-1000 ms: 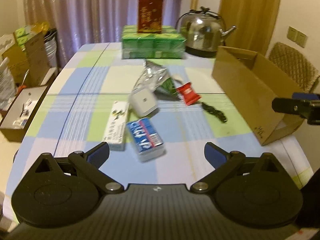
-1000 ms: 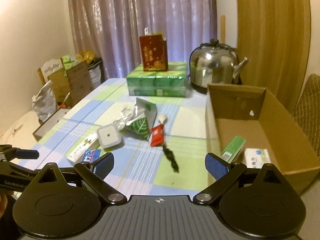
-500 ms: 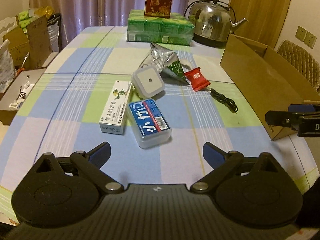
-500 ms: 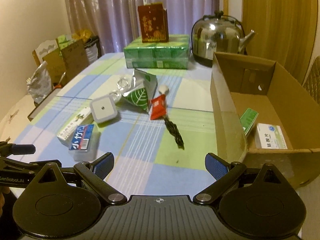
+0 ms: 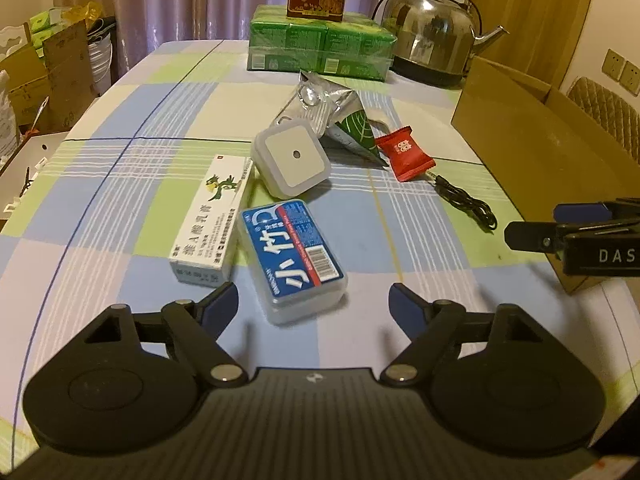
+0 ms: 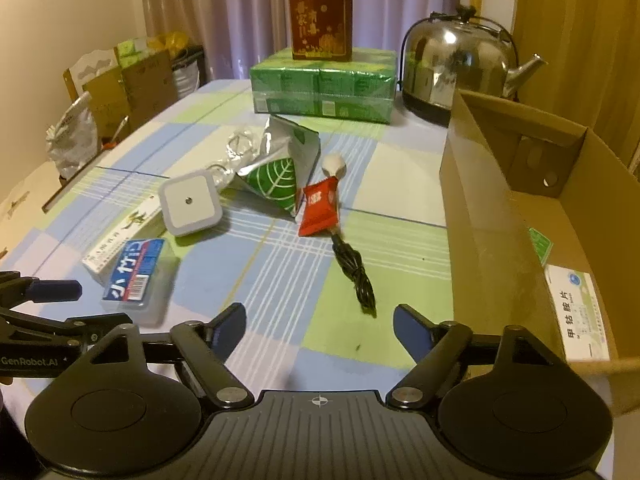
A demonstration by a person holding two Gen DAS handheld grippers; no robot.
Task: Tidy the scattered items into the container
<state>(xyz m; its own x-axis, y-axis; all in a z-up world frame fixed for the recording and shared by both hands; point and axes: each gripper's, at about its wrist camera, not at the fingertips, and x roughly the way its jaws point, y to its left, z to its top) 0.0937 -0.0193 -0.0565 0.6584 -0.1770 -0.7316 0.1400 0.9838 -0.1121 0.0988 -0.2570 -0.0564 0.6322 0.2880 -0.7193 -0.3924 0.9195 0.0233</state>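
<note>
Approach step: left tongs [image 5: 312, 300] spread, straddling blue-labelled plastic case [image 5: 294, 258] on surface; right tongs [image 6: 319, 322] spread, empty, by cardboard box [image 6: 480, 216]; next: lower, pinch, carry to box.

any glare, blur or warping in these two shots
Left wrist view: dim warm light, table edges bowed by fisheye, dark corners, blue toothpick box fairly sharp. Right wrist view: same warm cast, highlights on the kettle, cardboard box wall stretched, slight softness.
</note>
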